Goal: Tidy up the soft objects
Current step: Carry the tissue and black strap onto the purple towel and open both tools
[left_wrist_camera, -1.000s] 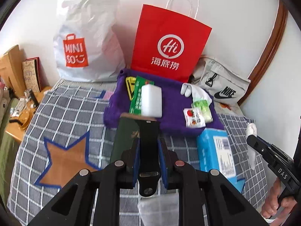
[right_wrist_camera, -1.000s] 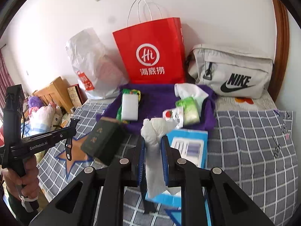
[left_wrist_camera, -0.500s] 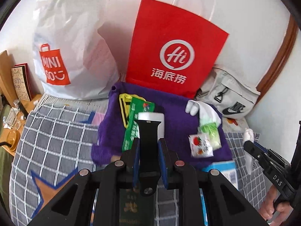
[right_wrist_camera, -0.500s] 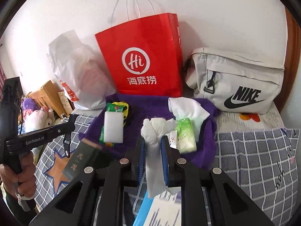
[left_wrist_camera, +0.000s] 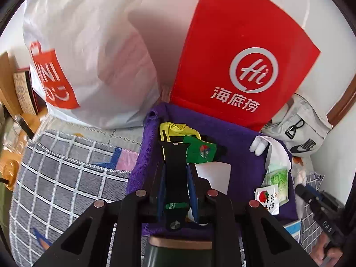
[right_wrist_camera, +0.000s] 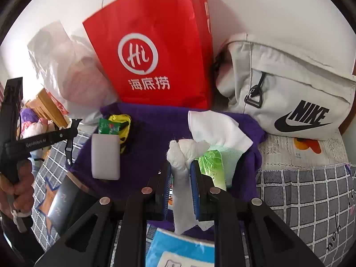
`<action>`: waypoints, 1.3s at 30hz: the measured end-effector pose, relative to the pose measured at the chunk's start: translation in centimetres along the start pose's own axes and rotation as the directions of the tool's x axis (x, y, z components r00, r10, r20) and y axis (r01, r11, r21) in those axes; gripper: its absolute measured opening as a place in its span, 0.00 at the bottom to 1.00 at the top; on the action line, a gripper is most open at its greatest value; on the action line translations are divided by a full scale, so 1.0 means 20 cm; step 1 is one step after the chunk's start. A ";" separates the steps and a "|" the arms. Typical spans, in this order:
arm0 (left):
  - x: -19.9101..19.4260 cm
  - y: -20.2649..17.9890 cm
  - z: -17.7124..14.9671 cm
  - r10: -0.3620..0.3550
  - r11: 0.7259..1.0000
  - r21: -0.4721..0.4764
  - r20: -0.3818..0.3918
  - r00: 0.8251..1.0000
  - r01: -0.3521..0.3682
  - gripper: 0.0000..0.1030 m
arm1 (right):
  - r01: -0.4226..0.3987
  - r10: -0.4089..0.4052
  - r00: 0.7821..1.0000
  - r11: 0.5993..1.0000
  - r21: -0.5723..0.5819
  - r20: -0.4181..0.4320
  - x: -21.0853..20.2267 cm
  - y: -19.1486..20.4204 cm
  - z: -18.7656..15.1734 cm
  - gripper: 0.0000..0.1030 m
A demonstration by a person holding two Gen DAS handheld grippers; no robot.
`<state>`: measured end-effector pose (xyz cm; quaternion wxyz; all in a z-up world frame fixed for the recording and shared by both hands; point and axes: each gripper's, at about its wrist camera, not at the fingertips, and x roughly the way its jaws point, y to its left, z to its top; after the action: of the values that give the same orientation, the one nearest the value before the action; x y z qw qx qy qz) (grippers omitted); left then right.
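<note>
**Both grippers loaded, carrying soft items over the purple towel**

Nearest, left wrist view: left gripper [left_wrist_camera: 175,184] has its jaws clamped on a black strap [left_wrist_camera: 174,166], which sticks out past the fingertips over the towel. A dark green box [left_wrist_camera: 178,253] sits right under the gripper, at the towel's near edge. Right wrist view: right gripper [right_wrist_camera: 181,178] has jaws pressed together on a twisted white cloth [right_wrist_camera: 184,153]; the knot bulges above the tips and the tail hangs below, over a blue packet [right_wrist_camera: 178,249].

Step, as I judge it: transport, with both items held above the purple towel [right_wrist_camera: 155,120] and neither put down yet. Next move likely calls for lowering each onto a bare patch, then parting the jaws.

Mid-distance, on the towel: white block [right_wrist_camera: 105,158], green sachet [right_wrist_camera: 106,126] and yellow mesh item [right_wrist_camera: 121,120] to the left; white tissue [right_wrist_camera: 213,129] and green wet-wipe pack [right_wrist_camera: 211,164] to the right; tomato sachet [left_wrist_camera: 267,198] near the right edge. The bare purple centre between the groups is the best room.

Far: red paper bag [right_wrist_camera: 153,51], white plastic bag [left_wrist_camera: 89,51] and grey sling bag [right_wrist_camera: 284,84] stand along the towel's back edge against the wall, so there's no room beyond it. Checked bedspread [right_wrist_camera: 311,200] lies open on both sides. Grippers are close together; risk of clashing if both aim centre.
</note>
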<state>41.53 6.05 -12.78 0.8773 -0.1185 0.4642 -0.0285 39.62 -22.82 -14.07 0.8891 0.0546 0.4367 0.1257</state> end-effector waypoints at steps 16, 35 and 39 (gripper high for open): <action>0.20 0.04 0.00 -0.040 0.999 -0.037 -0.082 0.996 0.037 0.18 | -0.025 0.029 0.993 0.999 0.041 -0.115 0.21 -0.13 -0.06 0.18; 0.12 0.02 0.02 -0.007 0.998 -0.064 -0.101 0.995 0.001 0.37 | 0.017 -0.014 0.999 0.997 0.078 -0.035 0.06 -0.16 -0.03 0.52; -0.01 0.03 -0.01 -0.013 0.998 -0.068 -0.065 0.998 0.008 0.44 | 0.003 0.000 1.000 0.996 0.085 -0.031 -0.03 -0.11 -0.05 0.56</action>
<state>41.20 6.61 -12.86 0.8569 -0.1495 0.4929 -0.0214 38.82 -25.08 -14.59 0.8792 0.0900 0.4555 0.1071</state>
